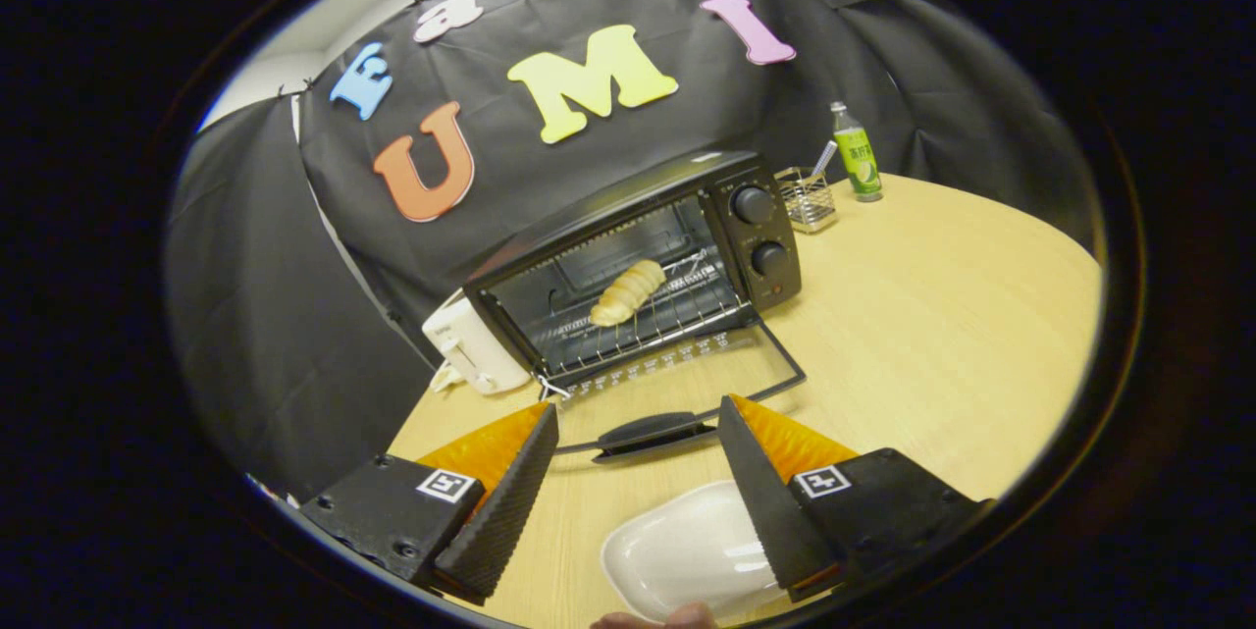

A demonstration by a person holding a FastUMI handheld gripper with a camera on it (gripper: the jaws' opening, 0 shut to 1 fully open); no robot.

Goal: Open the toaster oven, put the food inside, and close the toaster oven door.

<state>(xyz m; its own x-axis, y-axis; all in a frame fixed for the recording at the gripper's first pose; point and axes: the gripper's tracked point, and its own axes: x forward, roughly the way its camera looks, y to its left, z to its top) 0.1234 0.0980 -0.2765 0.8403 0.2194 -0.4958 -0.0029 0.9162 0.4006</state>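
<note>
Table (932, 315): light wood.
White toaster (471, 349): touching the oven's left side.
Wire basket (807, 200) and green bottle (857, 153): beyond the oven's right, near the wall.
White dish (687, 550): empty, below and between the fingers.
Oven (638, 266): black, two knobs, door (687, 384) dropped flat, handle just ahead of the fingers.
Bread (628, 291): pale ridged roll on the oven rack.
Gripper (638, 428): fingers apart, holding nothing.

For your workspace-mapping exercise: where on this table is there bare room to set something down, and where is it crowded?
Free: the broad wooden table right of the toaster oven, up to the bottle and wire basket. Crowded: ahead of the open gripper, with the lowered oven door and white dish.
</note>
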